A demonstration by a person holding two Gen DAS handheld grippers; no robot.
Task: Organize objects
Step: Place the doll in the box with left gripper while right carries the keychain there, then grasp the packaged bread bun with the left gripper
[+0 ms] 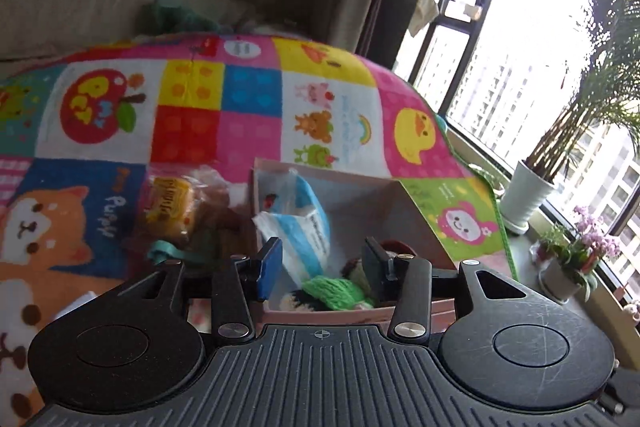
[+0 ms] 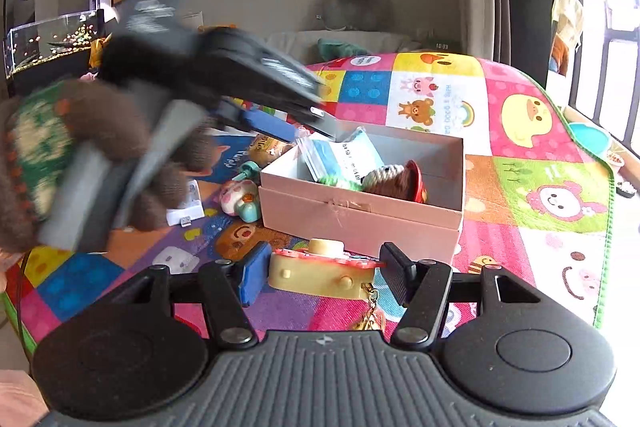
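Observation:
An open pink box stands on a colourful cartoon mat. In it lie a blue-and-white packet, a green yarn piece and a brown knitted doll. My left gripper hovers over the box and its packet, jaws apart with nothing between them. In the right wrist view it shows blurred at the box's far left corner, held by a hand in a brown knitted sleeve. My right gripper is shut on a cream keychain toy with a red top, just in front of the box.
Left of the box lie a wrapped yellow snack, a pink pig figure and a white adapter. Potted plants stand on the windowsill to the right. A fish tank sits at the far left.

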